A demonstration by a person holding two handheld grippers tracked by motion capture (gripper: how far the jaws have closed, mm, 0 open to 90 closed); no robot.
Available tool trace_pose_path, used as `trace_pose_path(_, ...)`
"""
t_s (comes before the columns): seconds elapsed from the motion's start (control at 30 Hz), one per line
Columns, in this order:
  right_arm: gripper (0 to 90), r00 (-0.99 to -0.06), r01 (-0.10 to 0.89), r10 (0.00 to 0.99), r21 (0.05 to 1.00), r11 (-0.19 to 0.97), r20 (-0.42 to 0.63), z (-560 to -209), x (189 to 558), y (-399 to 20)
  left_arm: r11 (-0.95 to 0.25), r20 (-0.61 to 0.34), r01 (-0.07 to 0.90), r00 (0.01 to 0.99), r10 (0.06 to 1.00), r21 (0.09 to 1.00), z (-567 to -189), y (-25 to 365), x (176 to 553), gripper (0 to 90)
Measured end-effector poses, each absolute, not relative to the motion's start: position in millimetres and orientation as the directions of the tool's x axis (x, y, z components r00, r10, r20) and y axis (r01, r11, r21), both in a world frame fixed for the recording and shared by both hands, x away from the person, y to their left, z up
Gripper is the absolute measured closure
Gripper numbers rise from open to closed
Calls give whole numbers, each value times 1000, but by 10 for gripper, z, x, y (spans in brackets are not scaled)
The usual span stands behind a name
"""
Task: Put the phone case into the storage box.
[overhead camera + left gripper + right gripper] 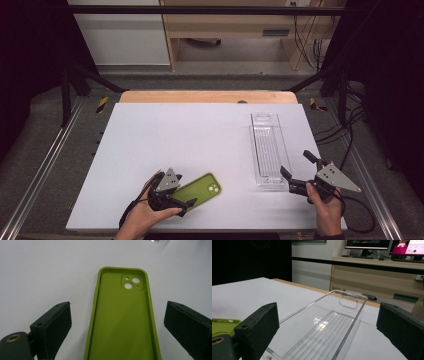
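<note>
Left gripper (pixel 186 202): jaws standing wide apart, gripping nothing, straddling the near end of the green phone case (pixel 123 320) without touching it. Case lying flat on the white table (pixel 165 135), hollow side up, lens cut-out at the far end. Long axis running straight out from between the jaws in the left gripper view; in the high view, slanting from the left hand (pixel 145 216) up and rightward toward table centre. Left jaws already lined up across the case's width, so probably needing only to go forward and close on the long rims. Case sitting at the near edge, left of middle, plainly nearer the left hand than the right.

Right gripper (pixel 300 172): jaws likewise spread open, empty, hovering at the near short end of the clear plastic tray (pixel 329 327). Tray lying lengthwise away from the person, ribbed floor, slot handle at the far end, on the right half of the table. Green case peeking in at the left edge of the right gripper view, well apart from the tray.

Writing: none readable on case or tray. Monitors glowing beyond the table, text too small to make out.
</note>
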State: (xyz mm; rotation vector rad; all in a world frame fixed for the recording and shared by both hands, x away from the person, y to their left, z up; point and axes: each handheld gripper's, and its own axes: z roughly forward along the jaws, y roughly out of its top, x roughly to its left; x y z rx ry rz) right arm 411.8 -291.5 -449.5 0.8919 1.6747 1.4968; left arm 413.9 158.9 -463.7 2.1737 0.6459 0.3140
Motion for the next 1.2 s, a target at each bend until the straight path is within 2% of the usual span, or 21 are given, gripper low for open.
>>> trace_pose_path(0.83, 44, -516, 40, 854, 994, 104, -69, -4500, 4119, -2901, -599, -26, 378, 859, 511, 706, -4870, 1580, 4161, 62)
trace_pose_path(1.2, 44, -510, 46, 858, 993, 105, -67, -4506, 4123, -2900, -626, 10, 355, 865, 502, 694, -4850, 1543, 4135, 154)
